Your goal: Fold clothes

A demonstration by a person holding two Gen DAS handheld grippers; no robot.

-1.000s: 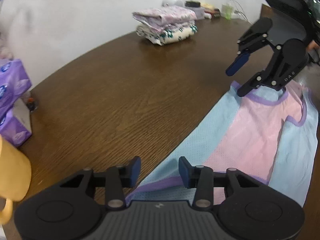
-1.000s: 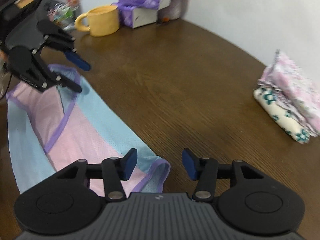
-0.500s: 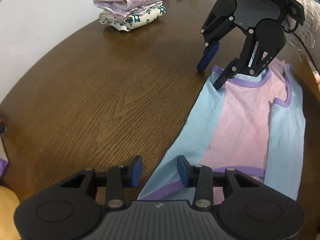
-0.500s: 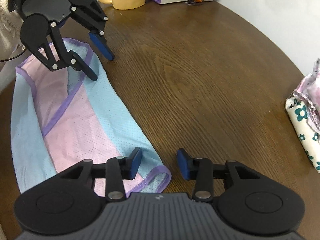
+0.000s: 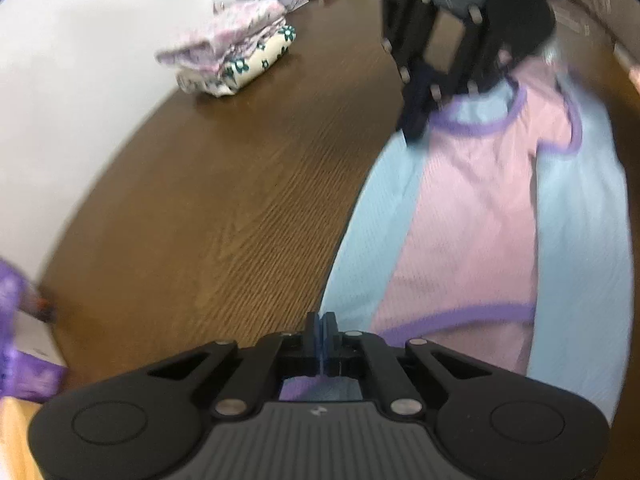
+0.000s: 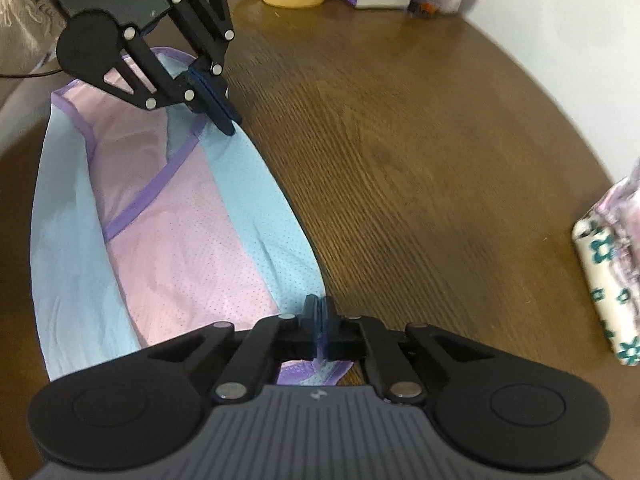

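Left wrist view: left hand-held gripper [image 5: 321, 325] pinched closed on the light-blue edge of the garment [image 5: 472, 216], lying flat on the tabletop [image 5: 224, 184].
Right wrist view: right hand-held gripper [image 6: 319, 312] clamped onto the same garment's edge at its other end.

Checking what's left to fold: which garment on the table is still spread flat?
The pink-and-blue top, spread flat between both grippers. The floral clothes sit folded in a stack by the wall.
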